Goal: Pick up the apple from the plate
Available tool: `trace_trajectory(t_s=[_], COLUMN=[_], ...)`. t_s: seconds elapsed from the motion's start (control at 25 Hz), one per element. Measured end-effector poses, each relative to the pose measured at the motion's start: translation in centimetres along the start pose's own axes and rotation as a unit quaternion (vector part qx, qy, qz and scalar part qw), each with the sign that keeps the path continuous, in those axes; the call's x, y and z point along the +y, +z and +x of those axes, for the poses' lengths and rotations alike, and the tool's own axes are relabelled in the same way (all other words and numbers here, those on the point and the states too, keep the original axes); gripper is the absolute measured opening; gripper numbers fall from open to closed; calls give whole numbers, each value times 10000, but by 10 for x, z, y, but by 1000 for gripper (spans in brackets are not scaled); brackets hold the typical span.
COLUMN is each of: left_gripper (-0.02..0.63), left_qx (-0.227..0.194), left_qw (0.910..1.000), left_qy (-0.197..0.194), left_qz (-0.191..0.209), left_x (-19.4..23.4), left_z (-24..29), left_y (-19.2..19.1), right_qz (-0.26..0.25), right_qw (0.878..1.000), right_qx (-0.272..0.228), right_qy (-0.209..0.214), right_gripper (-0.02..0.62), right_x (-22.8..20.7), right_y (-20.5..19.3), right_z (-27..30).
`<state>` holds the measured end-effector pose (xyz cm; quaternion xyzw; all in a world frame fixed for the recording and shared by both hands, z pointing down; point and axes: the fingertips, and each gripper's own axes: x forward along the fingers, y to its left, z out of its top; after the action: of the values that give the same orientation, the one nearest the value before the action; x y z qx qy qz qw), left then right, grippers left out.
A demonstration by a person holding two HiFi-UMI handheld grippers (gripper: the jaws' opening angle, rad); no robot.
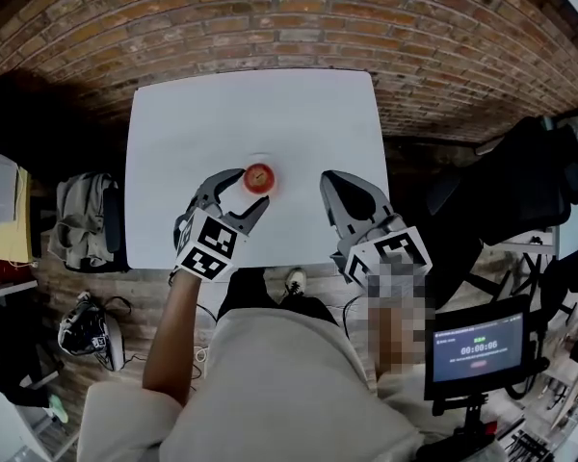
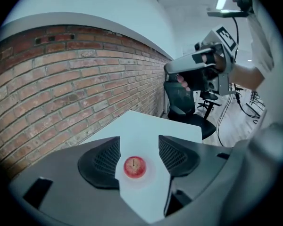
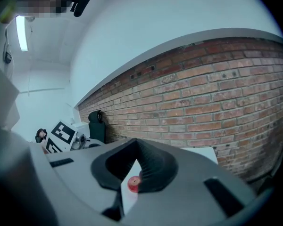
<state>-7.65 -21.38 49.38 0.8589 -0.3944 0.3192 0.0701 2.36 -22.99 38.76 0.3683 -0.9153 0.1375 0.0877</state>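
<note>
A red apple (image 1: 259, 177) sits on a small white plate (image 1: 275, 166) near the front middle of the white table (image 1: 250, 104). My left gripper (image 1: 249, 189) is open just in front of it, one fingertip on each side and neither pad touching. In the left gripper view the apple (image 2: 134, 167) lies on the plate (image 2: 149, 175), framed by the spread jaws of the left gripper (image 2: 139, 147). My right gripper (image 1: 335, 187) hovers to the apple's right, apart from it and holding nothing. In its own view the right gripper (image 3: 134, 147) has its tips meeting, and the apple (image 3: 133, 184) shows through the slit.
A brick wall (image 1: 270, 17) runs behind the table. A black office chair (image 1: 520, 181) stands at the right, with a screen on a stand (image 1: 477, 349) nearer me. At the left are a chair draped with clothing (image 1: 82, 219) and a bag (image 1: 89, 330) on the floor.
</note>
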Motion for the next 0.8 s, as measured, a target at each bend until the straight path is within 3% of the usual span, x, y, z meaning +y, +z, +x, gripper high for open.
trace_trajectory(t_s=[0.52,0.8], left_gripper=[259,308], left_qx=[552,994], left_qw=[9966,9923], left_qy=[-607,-712], left_qz=[92,205], left_x=[11,15], left_z=[57,87], left_y=[-46,-71], right_qz=[258,368], right_qw=[9987,9973], right_qx=[273,432], right_qy=[-330,-461], right_gripper=[0,0], right_x=[-13,-24], right_y=[-26,-39], right_z=[22,26])
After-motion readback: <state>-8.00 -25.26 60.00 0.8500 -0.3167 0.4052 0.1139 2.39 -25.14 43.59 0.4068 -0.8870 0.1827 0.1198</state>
